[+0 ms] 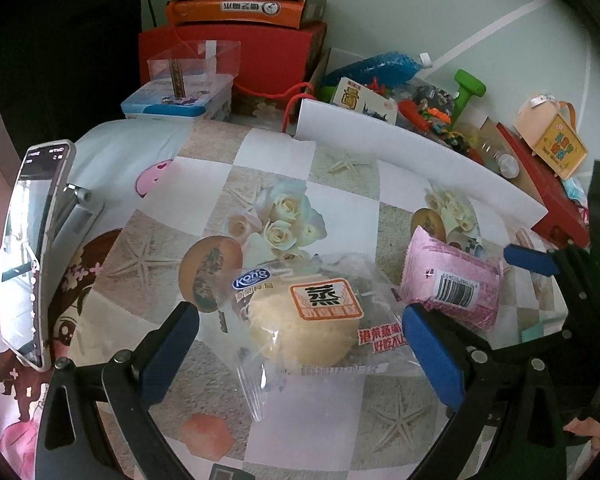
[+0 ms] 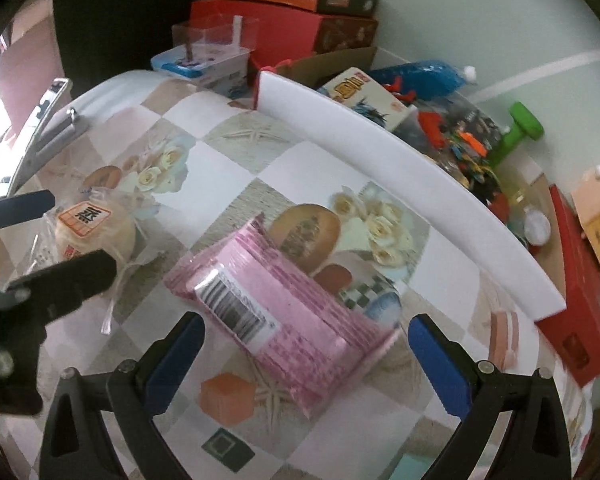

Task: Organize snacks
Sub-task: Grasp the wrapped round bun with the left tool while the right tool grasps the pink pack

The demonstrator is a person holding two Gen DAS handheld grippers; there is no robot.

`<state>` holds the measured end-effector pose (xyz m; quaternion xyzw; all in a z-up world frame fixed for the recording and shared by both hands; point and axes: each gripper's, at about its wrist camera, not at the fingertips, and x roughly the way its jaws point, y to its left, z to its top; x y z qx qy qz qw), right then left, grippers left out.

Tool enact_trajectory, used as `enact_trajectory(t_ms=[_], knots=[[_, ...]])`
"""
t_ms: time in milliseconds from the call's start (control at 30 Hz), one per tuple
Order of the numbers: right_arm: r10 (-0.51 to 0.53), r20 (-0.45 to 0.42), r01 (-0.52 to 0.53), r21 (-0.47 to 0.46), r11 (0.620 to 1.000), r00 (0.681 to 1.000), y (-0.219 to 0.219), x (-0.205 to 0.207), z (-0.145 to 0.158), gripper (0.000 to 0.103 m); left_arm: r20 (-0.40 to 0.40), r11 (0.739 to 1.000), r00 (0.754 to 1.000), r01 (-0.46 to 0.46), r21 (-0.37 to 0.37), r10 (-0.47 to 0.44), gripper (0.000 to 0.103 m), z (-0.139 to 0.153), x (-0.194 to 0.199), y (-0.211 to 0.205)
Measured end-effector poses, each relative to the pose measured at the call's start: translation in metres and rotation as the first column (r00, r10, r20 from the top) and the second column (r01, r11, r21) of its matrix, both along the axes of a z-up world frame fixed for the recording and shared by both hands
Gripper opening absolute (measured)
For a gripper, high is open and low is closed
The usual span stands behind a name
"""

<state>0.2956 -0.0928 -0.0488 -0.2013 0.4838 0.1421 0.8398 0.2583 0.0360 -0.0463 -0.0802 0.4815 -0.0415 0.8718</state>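
Left tool (image 1: 300, 344) open astride bun packet (image 1: 300, 320) | right tool (image 2: 306, 360) open astride pink packet (image 2: 276, 312)

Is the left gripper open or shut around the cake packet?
Open. The left gripper has its jaws spread wide on either side of the steamed cake packet, with tablecloth showing in the gaps.

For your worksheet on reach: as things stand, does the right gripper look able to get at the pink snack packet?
Probably yes. The right gripper is open, its fingers either side of the pink snack packet, which lies on the tablecloth with nothing over it.
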Motion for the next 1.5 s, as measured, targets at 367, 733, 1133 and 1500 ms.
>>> enact_trajectory(t_ms=[367, 733, 1133, 1500], knots=[[0.054, -0.026, -0.054, 0.012, 0.998, 0.998, 0.009, 0.004, -0.012, 0.085, -0.015, 1.000, 1.000, 0.004, -0.008, -0.004, 0.101, -0.006, 0.003, -0.003], [0.011, -0.049, -0.008, 0.072, 0.997, 0.999, 0.003, -0.010, -0.009, 0.053, -0.033, 0.999, 0.999, 0.016, -0.028, -0.017, 0.082, -0.007, 0.003, -0.005], [-0.135, -0.065, 0.141, 0.111, 0.984, 0.989, -0.012, -0.030, -0.009, 0.047, -0.058, 0.999, 0.998, 0.010, -0.043, -0.013, 0.076, -0.007, -0.003, -0.001], [-0.282, -0.133, 0.303, 0.177, 0.936, 0.950, -0.024, -0.064, -0.006, 0.045, -0.079, 0.999, 0.996, 0.046, -0.008, -0.047, 0.071, -0.006, -0.015, -0.005]])
